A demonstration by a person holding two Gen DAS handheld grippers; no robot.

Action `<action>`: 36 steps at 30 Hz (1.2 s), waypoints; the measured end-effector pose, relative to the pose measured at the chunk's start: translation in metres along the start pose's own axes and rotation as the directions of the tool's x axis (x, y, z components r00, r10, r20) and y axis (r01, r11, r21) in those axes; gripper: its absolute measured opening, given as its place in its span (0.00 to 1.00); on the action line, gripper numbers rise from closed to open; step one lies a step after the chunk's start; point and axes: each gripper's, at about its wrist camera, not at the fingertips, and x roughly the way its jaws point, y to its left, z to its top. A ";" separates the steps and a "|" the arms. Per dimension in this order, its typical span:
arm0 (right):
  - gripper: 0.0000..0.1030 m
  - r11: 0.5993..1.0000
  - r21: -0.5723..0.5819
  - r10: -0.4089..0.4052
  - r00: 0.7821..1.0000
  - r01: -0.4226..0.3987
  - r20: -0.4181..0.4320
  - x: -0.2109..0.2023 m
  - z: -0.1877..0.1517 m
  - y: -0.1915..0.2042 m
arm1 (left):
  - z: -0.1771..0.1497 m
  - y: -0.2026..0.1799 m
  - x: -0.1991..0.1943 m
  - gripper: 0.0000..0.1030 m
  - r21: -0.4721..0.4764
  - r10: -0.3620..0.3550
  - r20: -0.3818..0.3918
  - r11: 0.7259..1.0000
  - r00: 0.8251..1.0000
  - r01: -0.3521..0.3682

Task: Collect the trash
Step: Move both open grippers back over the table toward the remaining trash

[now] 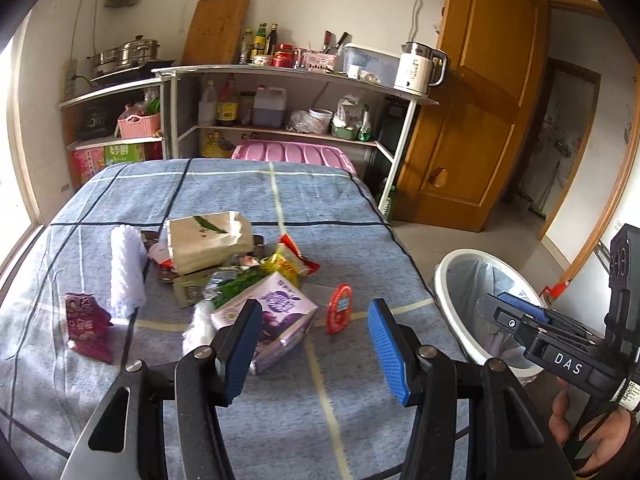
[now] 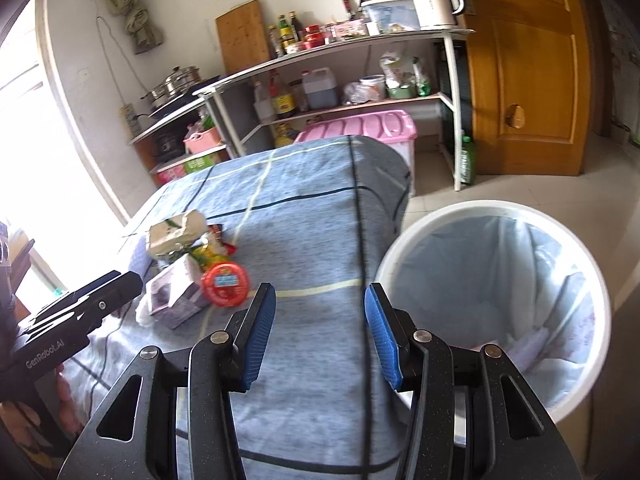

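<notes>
Left hand-held gripper [image 1: 312, 344] gaping, empty, above purple carton [image 1: 268, 320] in trash pile on bench [image 1: 224, 192]. Right hand-held gripper [image 2: 320, 332] gaping, empty, beside lined bin [image 2: 494, 304].

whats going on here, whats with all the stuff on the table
A person is clearing trash with a two-finger gripper in each hand. Both the left gripper and the right gripper are open and empty. A heap of wrappers, including a purple carton and a round red lid, lies on the blue checked tablecloth. The white bag-lined bin stands beside the table.
</notes>
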 end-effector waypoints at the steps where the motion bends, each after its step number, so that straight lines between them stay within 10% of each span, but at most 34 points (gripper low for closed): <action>1: 0.46 1.000 -0.005 0.011 1.000 -0.011 -0.008 0.004 -0.001 0.006 | -0.002 0.007 -0.003 0.53 -0.011 0.012 0.002 1.000 1.000 -0.012; 16: 0.57 0.984 -0.065 0.156 0.980 -0.165 -0.125 0.059 -0.019 0.081 | -0.027 0.116 -0.027 0.62 -0.167 0.211 -0.007 0.964 0.977 -0.209; 36: 0.67 0.974 0.072 0.227 0.951 -0.216 -0.210 0.113 -0.015 0.105 | -0.034 0.187 0.002 0.66 -0.244 0.228 -0.083 0.939 0.970 -0.242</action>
